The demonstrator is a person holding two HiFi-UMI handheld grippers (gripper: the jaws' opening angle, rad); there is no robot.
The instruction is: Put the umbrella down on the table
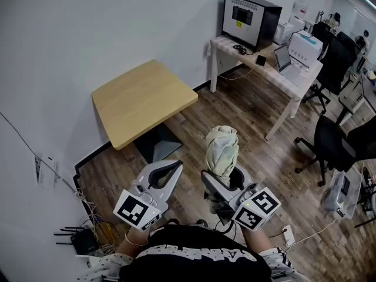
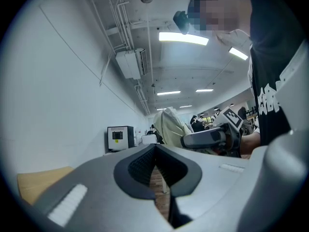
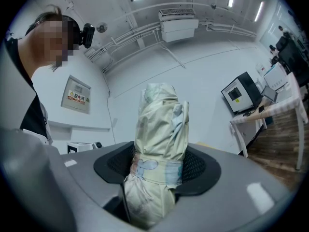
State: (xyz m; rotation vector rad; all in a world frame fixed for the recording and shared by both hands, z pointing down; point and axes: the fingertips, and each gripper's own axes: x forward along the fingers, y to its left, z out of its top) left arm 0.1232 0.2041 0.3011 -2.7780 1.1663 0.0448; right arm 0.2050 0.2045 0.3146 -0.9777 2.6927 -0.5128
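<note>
The folded cream umbrella (image 1: 222, 150) stands upright in my right gripper (image 1: 226, 180), whose jaws are shut on its strapped middle. In the right gripper view the umbrella (image 3: 161, 149) fills the gap between the black pads (image 3: 113, 164). My left gripper (image 1: 174, 165) is held beside it on the left, shut with nothing between its jaws; its pads (image 2: 145, 163) meet at the tip. From there the umbrella (image 2: 170, 124) and the right gripper (image 2: 207, 138) show to the right. The light wooden table (image 1: 144, 98) stands ahead against the white wall, its top bare.
A long white desk (image 1: 276, 69) at the back right carries a black box machine (image 1: 249, 19) and a laptop. Black office chairs (image 1: 329, 140) stand on the right. A router with cables (image 1: 82, 237) lies on the floor at left, and a clear plastic bin (image 1: 343, 192) sits at far right.
</note>
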